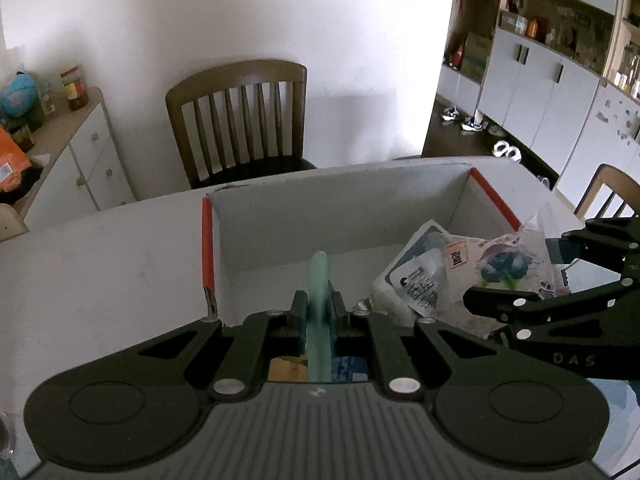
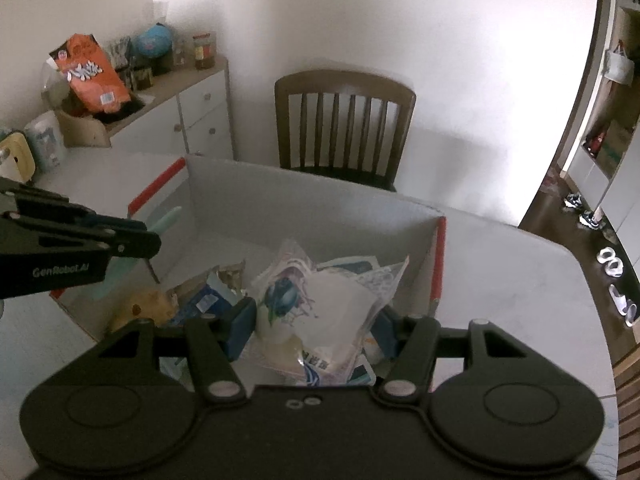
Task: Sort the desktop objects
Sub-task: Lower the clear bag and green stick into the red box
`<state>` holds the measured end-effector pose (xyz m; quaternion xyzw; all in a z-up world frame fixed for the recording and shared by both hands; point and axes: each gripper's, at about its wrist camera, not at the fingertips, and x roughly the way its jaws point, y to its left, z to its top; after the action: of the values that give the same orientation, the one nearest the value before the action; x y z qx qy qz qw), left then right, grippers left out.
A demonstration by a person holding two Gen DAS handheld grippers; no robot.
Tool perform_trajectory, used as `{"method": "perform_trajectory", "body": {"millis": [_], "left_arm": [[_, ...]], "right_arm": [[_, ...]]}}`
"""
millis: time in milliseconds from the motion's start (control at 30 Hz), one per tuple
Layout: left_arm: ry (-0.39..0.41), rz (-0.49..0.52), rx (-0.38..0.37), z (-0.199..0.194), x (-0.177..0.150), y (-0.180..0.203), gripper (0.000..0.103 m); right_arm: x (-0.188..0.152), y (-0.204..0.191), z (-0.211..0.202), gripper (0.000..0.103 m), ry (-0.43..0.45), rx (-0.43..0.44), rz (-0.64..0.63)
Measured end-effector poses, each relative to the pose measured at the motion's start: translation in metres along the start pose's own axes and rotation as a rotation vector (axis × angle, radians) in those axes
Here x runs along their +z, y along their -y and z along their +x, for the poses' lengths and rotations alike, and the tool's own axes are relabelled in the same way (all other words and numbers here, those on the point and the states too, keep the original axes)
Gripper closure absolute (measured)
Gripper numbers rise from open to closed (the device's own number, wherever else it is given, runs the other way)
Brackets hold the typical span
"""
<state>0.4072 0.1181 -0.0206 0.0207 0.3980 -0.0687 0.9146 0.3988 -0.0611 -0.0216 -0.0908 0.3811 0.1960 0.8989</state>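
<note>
While both claws overhang the box [image 1: 340, 216], a chair [image 1: 240, 120] stands behind.

White table [image 1: 100, 264] w/ open cardboard box [image 1: 340, 204] on it, centre.

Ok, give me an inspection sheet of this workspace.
Surface: white table, mostly bare beside the box.
Job's things: open white box with red-edged flaps; green stick; snack packets.
Clutter: more packets in the box.
Grippers: left tool shut on the green stick over the box; right tool closed on the snack packets.
Cables: nothing seen.
Surroundings: wooden chair, cabinet, shoes.
</note>
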Motion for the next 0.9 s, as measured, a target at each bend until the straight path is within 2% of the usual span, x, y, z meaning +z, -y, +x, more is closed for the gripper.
{"method": "perform_trajectory", "body": {"millis": [567, 900], "left_arm": [[-0.101, 0.041, -0.001, 0.027, -0.01, 0.006, 0.093], [-0.15, 0.046, -0.005, 0.038, -0.016, 0.01, 0.093]], "right_arm": [[-0.008, -0.009, 0.03, 0.043, -0.094, 0.039, -0.036], [-0.015, -0.008, 0.04, 0.042, -0.134, 0.044, -0.011]]}}
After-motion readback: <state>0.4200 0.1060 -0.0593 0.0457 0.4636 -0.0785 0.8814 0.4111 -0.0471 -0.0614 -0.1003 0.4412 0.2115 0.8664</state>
